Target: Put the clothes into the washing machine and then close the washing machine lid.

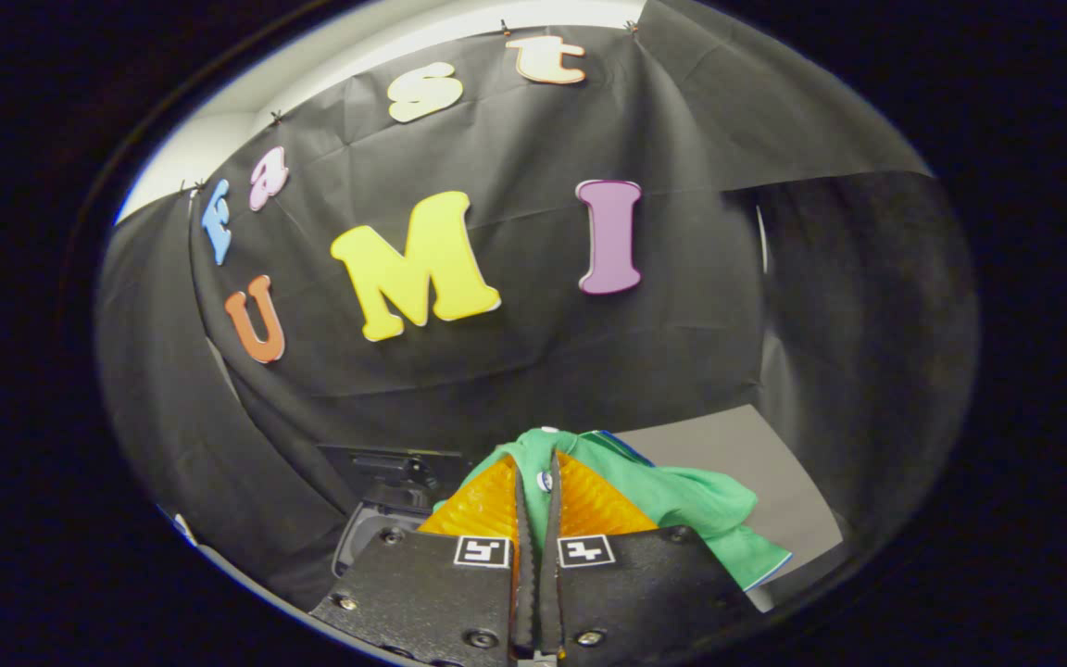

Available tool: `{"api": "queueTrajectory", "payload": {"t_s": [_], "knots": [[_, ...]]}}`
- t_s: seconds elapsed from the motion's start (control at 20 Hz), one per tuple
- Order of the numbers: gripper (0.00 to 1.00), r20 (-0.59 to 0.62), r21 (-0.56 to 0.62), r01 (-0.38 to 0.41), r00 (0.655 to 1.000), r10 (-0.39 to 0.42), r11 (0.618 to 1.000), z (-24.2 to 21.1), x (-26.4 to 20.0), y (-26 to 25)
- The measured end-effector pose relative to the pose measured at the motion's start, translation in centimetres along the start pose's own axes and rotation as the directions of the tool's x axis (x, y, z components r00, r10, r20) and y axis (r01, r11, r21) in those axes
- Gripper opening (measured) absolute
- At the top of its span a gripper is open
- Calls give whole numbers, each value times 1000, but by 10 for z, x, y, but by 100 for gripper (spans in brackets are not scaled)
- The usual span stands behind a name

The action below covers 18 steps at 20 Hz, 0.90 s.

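At the near left, a dark washing machine (385, 500) sits low against the black cloth wall. The hand-held gripper (535, 505) is nearly closed, pinching a fold of the green garment (682, 500), lifted clear, likely for carrying to the machine. Far right, a grey tabletop (756, 454) lies beyond.

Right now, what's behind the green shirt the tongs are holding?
The tongs are shut on the green shirt. Behind it: a grey surface and the black cloth wall. A dark machine part sits beside it. What lies under the draped shirt is hidden.
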State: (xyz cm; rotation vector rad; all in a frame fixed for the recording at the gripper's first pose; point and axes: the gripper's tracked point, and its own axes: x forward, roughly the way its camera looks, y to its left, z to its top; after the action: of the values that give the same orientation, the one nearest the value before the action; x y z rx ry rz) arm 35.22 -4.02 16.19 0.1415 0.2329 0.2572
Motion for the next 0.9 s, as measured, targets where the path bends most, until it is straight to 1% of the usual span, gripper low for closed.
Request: {"api": "queueTrajectory", "payload": {"t_s": [0.1,0.2,0.35,0.6,0.9], "knots": [[6,1,-11,-39,999,39,999,4,1,21],[6,-7,3,-113,994,113,994,2,3,52],[6,-26,-20,-191,981,190,981,0,12,95],[6,-66,-55,-325,945,321,944,-9,22,176],[6,-109,-97,-452,890,442,887,-17,33,261]]}}
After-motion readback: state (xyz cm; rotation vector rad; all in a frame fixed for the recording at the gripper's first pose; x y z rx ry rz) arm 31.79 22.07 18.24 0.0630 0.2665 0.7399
